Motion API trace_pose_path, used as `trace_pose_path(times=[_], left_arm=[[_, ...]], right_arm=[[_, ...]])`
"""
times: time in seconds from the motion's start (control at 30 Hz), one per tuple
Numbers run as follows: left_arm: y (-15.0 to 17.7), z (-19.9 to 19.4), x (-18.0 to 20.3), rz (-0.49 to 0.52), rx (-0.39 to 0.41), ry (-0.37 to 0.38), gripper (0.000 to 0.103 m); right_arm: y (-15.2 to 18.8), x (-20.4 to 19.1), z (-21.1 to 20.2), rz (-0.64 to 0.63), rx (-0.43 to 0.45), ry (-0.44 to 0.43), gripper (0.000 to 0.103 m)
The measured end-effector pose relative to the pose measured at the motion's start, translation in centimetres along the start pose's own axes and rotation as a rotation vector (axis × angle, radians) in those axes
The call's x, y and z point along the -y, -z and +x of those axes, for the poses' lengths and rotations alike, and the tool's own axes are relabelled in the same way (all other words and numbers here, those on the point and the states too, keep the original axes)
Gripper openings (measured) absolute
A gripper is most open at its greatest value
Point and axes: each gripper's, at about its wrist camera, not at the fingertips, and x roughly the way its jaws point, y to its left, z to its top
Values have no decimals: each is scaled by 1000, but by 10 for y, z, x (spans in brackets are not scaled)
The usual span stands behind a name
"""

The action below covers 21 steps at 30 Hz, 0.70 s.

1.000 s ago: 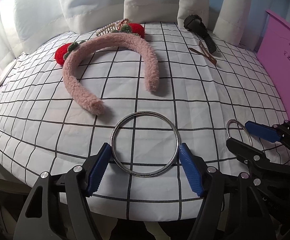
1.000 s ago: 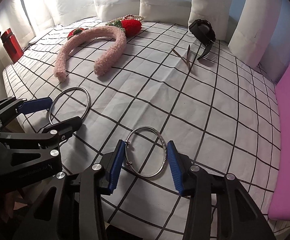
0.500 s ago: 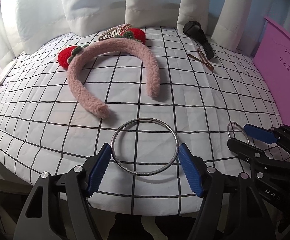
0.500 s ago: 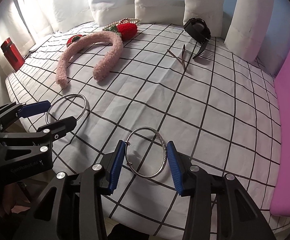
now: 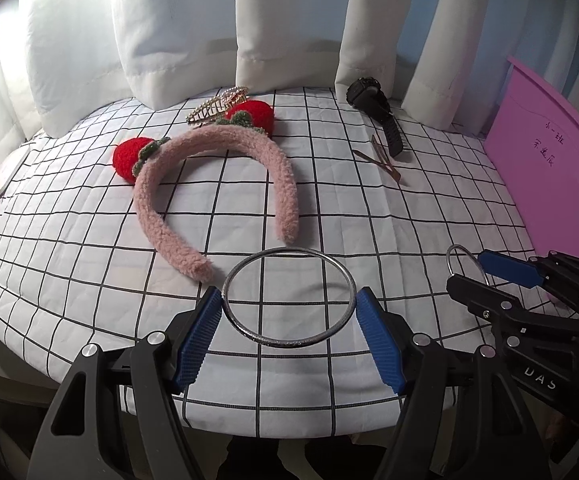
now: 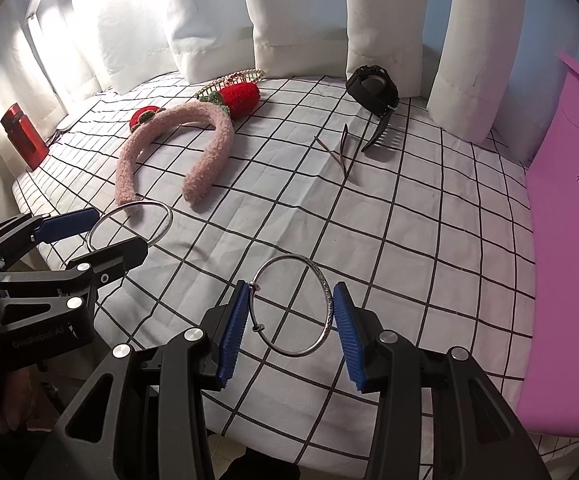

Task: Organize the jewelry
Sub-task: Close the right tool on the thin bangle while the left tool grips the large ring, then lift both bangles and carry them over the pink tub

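Left hand-held gripper [image 5: 289,316] clamps large bangle [image 5: 288,297] | right hand-held gripper [image 6: 289,318] clamps small bangle [image 6: 292,306] | both now lifted off worktop [image 5: 69,240], headband [image 5: 217,188] at 11 o'clock | ready to move them.

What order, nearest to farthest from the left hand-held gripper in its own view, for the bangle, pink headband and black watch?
From the left hand-held gripper:
1. Bangle, between its fingers.
2. Pink headband, ahead, centre.
3. Black watch, far back right, by the curtain.

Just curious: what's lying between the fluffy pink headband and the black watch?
Thin brown hair clips lie between the pink headband and black watch, nearer the watch; the right wrist view shows it.
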Motion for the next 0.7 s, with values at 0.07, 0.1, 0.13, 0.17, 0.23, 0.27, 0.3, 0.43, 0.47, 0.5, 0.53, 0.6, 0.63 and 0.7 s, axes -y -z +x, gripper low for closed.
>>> trace_pose_path(times=[0.07,0.1,0.13,0.17,0.23,0.27,0.3,0.43,0.47,0.5,0.53,0.6,0.63,0.7], left_arm=[[-5,-5,1,4,14,8,67],[-8,-7,1,7,21,12,67],[-10,-10,2,10,28,15,67],[-13,-11,3,14,34,18,67],[-19,-15,5,24,43,25,67],[-21,-16,5,30,48,28,67],[-25,-18,6,36,53,32,67],[-37,-27,11,64,82,47,67],[-41,-29,12,70,90,52,67],[-44,-31,13,76,96,57,67],[-48,-33,14,81,102,63,67],[-55,-37,17,95,115,73,67],[-58,-40,19,103,121,77,67],[-65,-45,22,116,135,88,67]], right_arm=[[-4,2,-6,7,12,7,42],[-7,3,-9,10,18,10,42],[-9,4,-12,12,25,14,42],[-11,6,-15,16,31,19,42],[-15,8,-21,25,42,27,42],[-17,9,-24,28,46,31,42],[-18,10,-27,33,51,36,42],[-25,14,-42,54,80,54,42],[-27,15,-46,60,86,60,42],[-28,17,-49,66,93,67,42],[-30,18,-53,71,100,73,42],[-33,22,-61,81,115,86,42],[-35,24,-65,86,123,93,42],[-38,27,-74,97,139,106,42]])
